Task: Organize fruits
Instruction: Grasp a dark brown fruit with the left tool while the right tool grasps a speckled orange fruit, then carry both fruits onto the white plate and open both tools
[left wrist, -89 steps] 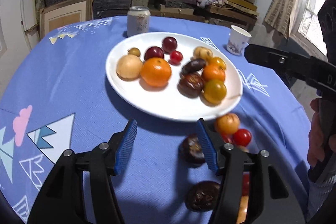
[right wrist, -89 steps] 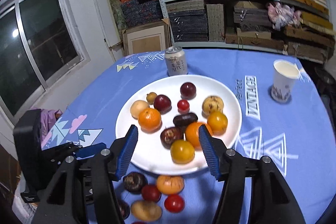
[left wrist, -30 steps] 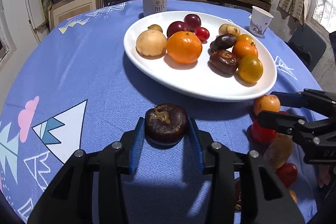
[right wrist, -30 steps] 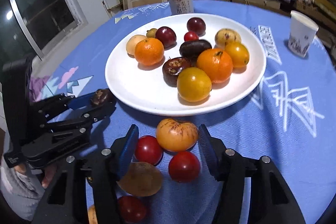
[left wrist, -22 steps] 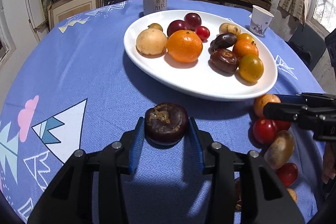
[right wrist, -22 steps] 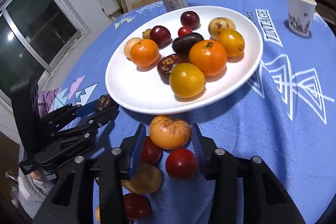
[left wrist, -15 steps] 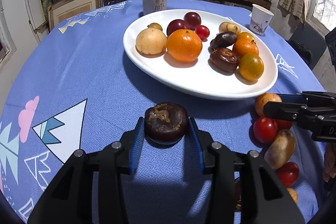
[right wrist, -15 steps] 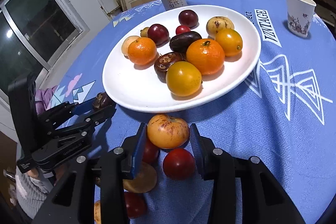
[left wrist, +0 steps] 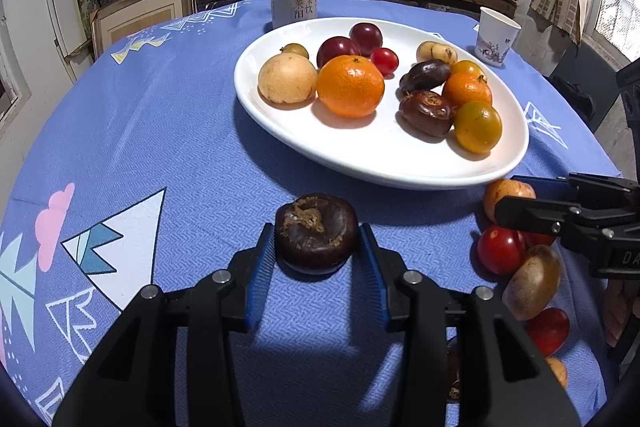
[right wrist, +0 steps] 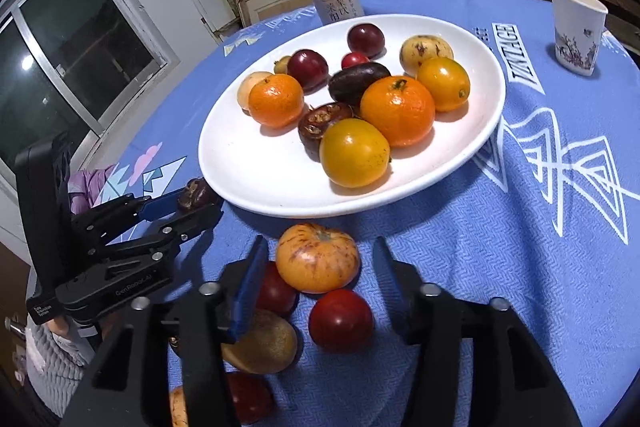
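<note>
Through the left wrist camera, the left gripper (left wrist: 316, 247) is seen low over the blue tablecloth (left wrist: 160, 131), its blue pads clamped on either side of a dark brown fruit (left wrist: 316, 231). That grip has been kept unchanged over the past second, and the fruit sits just short of the near rim of the white plate (left wrist: 360, 163), apart from it. At the right edge of this view the right gripper (left wrist: 507, 195) has been brought in around a striped orange fruit (left wrist: 506, 189), where a second ago its fingers were spread wider beside the loose pile. A red tomato (left wrist: 500, 249) and a brown oval fruit (left wrist: 532, 281) are left lying just below it. Over to the right wrist camera: the striped fruit is framed between the two fingers, which have been drawn much closer than a second ago. The left pad is set against its side, but a sliver of cloth is still seen by the right pad, so a firm press cannot be told. The fruit rests on the cloth against the pile, near the plate's rim. A dozen or so fruits are already gathered on the plate. With one fruit secured and a second bracketed, a double delivery to the plate is judged the likely next step, once the right grip is confirmed.
</note>
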A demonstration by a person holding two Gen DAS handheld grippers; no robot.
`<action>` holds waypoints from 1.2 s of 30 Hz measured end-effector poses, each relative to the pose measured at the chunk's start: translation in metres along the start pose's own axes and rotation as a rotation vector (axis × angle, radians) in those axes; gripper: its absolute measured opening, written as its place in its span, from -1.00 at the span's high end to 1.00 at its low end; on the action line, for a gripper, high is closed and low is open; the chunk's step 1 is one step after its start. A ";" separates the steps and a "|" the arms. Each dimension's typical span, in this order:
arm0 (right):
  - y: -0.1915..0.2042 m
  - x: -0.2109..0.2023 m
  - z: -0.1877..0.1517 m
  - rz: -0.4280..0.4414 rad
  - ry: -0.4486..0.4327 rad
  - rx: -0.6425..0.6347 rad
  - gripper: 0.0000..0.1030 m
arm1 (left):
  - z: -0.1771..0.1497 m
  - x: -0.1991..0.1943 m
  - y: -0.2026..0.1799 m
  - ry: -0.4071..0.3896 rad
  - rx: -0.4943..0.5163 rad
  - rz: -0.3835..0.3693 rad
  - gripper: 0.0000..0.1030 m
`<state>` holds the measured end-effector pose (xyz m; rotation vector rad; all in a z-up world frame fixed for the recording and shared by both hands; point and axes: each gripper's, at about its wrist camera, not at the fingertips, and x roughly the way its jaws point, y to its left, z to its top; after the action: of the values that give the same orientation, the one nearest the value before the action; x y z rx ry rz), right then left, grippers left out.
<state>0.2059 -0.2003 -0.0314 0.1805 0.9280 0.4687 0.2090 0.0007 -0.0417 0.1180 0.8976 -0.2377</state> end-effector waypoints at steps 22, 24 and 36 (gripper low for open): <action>0.050 -0.017 -0.008 -0.129 -0.114 -0.240 0.20 | -0.001 0.000 0.000 0.003 -0.001 -0.008 0.21; 0.050 -0.014 -0.010 -0.139 -0.108 -0.246 0.20 | 0.000 0.000 0.000 0.003 -0.003 -0.011 0.19; 0.019 -0.050 0.013 -0.144 -0.233 -0.120 0.20 | 0.006 -0.028 0.007 -0.133 -0.046 -0.048 0.23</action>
<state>0.1848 -0.2056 0.0194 0.0569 0.6770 0.3597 0.1981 0.0109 -0.0160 0.0372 0.7739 -0.2662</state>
